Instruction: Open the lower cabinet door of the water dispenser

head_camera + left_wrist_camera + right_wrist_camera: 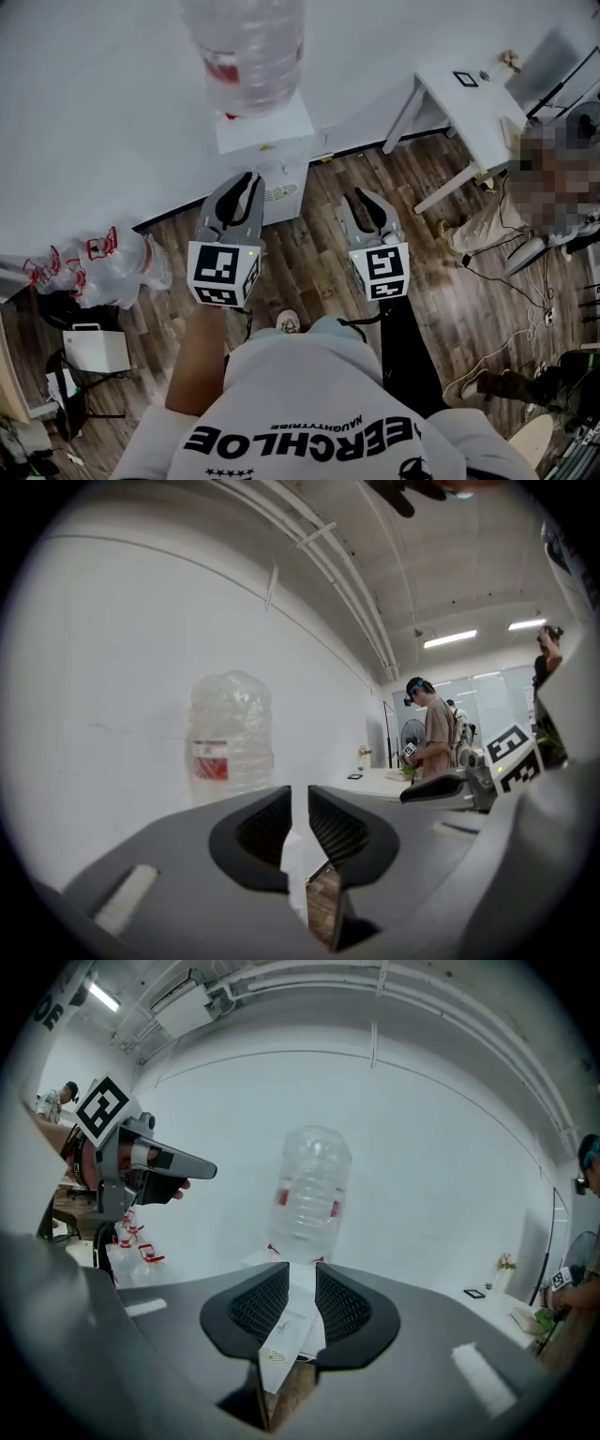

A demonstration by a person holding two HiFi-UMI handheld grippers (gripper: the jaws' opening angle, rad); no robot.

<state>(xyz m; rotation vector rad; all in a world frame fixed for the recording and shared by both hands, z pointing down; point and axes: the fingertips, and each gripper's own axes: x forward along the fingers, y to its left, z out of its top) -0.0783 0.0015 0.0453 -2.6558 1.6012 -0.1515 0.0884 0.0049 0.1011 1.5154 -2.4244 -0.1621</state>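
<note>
The water dispenser (265,141) stands against the white wall (112,112) at the far side of the wooden floor (309,253), with a big clear bottle (246,47) upended on top of it. Its lower front, where the cabinet door is, faces the person; from above it is so foreshortened that I cannot make out the door's edges.

The person holds both grippers out level just in front of it. The left gripper (251,176) is nearest, its tips close to the dispenser's lower front but apart from it, slightly to the left. Its jaws stand a narrow slit apart, gripping nothing; in the left gripper view (300,803) a strip of the white cabinet (292,855) shows through the gap, beyond the tips.

The right gripper (362,197) hangs off to the dispenser's right and nearer the person. Its jaws are a little apart and empty too; in the right gripper view (302,1283) the dispenser (298,1321) sits framed between them, farther off, the bottle (314,1194) above.

Empty jugs (108,267) lie on the left, a white table (469,94) on the right
</note>
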